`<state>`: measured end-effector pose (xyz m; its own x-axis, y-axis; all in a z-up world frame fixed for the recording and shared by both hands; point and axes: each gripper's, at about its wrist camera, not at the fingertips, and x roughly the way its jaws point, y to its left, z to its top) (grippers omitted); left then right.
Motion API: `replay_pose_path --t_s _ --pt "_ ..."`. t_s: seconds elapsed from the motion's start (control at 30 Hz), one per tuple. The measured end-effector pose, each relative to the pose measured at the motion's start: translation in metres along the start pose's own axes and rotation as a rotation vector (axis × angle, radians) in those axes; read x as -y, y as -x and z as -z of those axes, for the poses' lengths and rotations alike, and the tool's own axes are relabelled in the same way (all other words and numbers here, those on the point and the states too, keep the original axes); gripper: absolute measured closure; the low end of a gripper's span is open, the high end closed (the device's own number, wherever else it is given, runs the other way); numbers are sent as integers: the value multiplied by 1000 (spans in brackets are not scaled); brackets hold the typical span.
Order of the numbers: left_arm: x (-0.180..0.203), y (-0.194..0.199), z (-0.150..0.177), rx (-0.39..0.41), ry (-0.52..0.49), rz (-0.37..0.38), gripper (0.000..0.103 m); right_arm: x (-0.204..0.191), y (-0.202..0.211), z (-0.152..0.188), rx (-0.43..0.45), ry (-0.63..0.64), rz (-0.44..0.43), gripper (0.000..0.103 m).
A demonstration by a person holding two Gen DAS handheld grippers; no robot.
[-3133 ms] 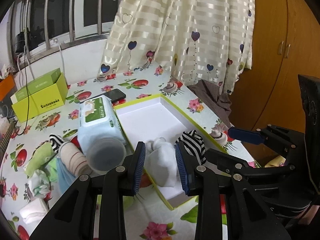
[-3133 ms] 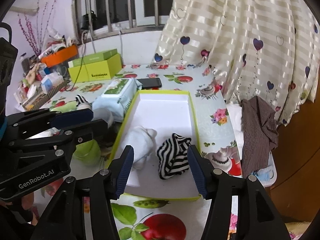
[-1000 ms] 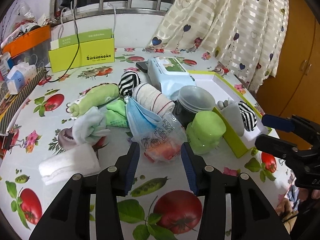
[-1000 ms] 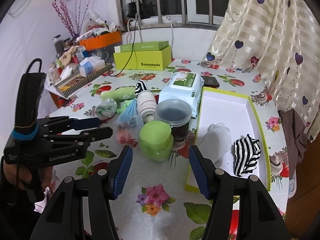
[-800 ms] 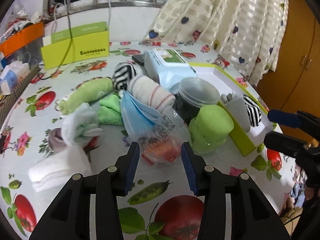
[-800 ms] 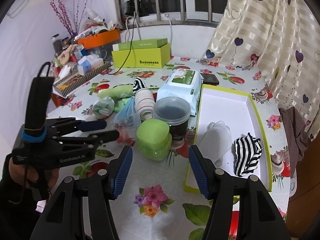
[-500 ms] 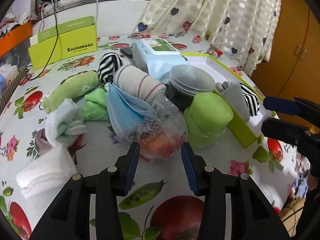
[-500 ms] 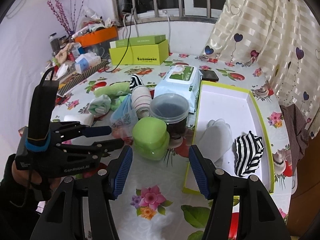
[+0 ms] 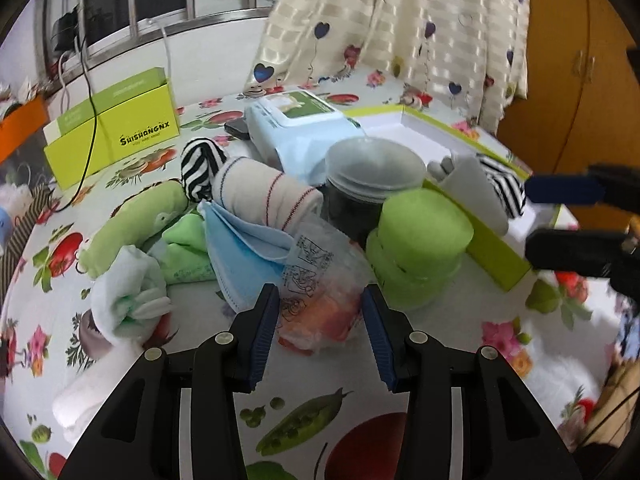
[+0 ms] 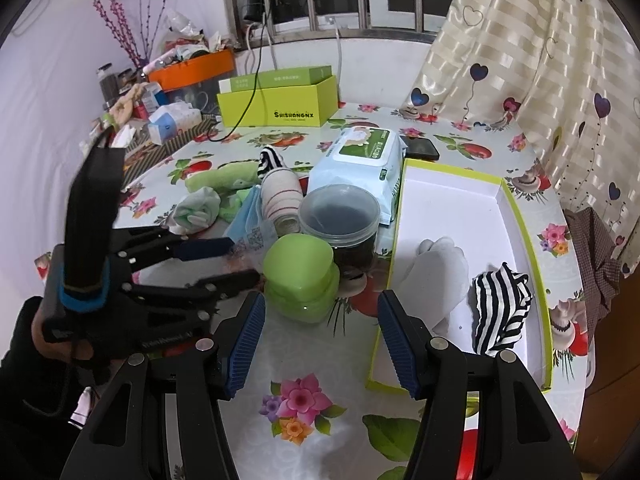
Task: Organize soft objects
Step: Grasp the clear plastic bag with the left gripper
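While both tongs gape empty, the left tongs [image 9: 318,322] straddle a clear plastic bag [image 9: 320,292] beside the green container [image 9: 416,244]; right tongs [image 10: 320,340] hover before it.

My left gripper [image 9: 319,322] sits low with its jaws parted, both blue pads [image 9: 262,332] showing and nothing pinched between them. My right gripper [image 10: 320,340] is spread wider, jaws apart and holding nothing. From the right wrist view, the left gripper reaches in from the left side, level, gripped by my black-gloved hand [image 10: 44,344].
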<state>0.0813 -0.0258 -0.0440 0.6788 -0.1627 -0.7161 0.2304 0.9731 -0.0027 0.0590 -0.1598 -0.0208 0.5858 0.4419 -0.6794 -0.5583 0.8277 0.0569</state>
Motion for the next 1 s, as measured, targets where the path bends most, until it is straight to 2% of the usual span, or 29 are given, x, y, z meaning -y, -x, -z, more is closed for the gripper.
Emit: replay_pose_path --t_s 0.27,0.33,0.53,0.67,1.0 --pt "6 -5 0 -19 -35 -32 59 2 -1 -1 0 -5 7 45" --pt "5 -4 0 -19 -30 -31 67 2 -1 -1 2 -4 5 45" --pt "-10 12 7 5 81 29 75 2 5 -4 22 -7 17 45" --pt "-19 36 11 57 128 54 76 -1 6 -7 28 -7 13 45" --pt "-53 67 19 115 254 14 75 -31 0 -19 26 49 -36 45"
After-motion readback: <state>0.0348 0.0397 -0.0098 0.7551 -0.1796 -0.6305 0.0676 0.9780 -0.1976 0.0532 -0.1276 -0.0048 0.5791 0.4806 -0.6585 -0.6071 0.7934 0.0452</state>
